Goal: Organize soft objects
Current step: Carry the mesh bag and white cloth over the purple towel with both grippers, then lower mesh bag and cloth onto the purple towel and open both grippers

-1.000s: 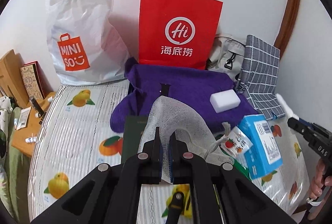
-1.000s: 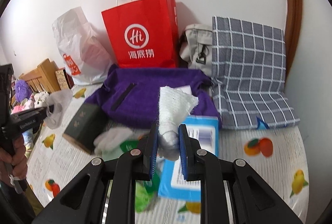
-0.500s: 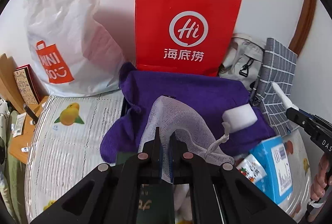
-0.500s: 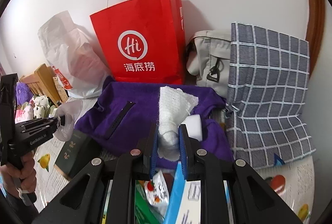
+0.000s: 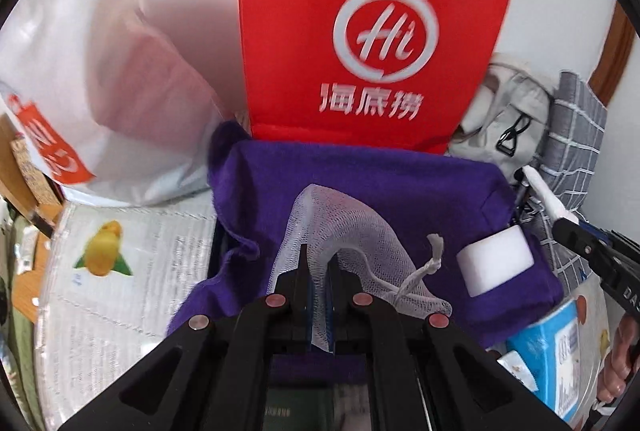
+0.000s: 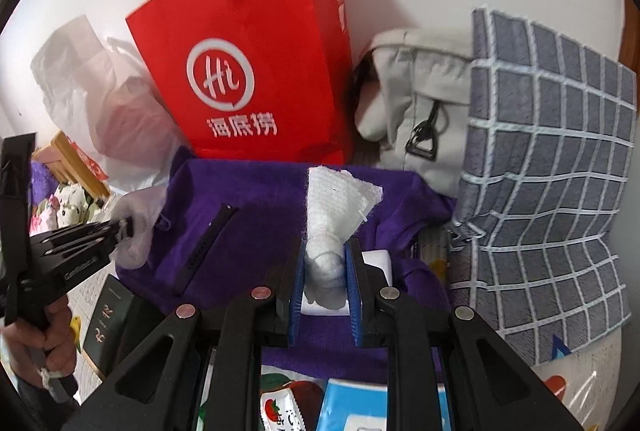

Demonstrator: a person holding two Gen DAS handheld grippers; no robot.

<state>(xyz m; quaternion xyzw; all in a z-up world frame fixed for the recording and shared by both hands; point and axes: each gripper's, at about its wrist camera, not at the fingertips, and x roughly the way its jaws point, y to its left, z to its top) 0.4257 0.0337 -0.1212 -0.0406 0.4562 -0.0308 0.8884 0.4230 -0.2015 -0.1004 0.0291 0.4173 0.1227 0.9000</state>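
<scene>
Both tools hang over the purple cloth (image 5: 360, 191), the left tool (image 5: 318, 295) clamped on a white mesh bag (image 5: 352, 231), the right tool (image 6: 324, 283) pinching a white cloth (image 6: 332, 215), likely to gather soft things there.

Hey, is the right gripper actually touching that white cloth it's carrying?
Touching. The right wrist view shows the right gripper with both blue pads pressed against the bunched white cloth, which bulges out above and below the jaws.

A red paper bag (image 5: 372, 43), purple cloth (image 5: 384, 191), white mesh pouch (image 5: 340, 231) and grey checked cushion (image 6: 548, 167).
</scene>
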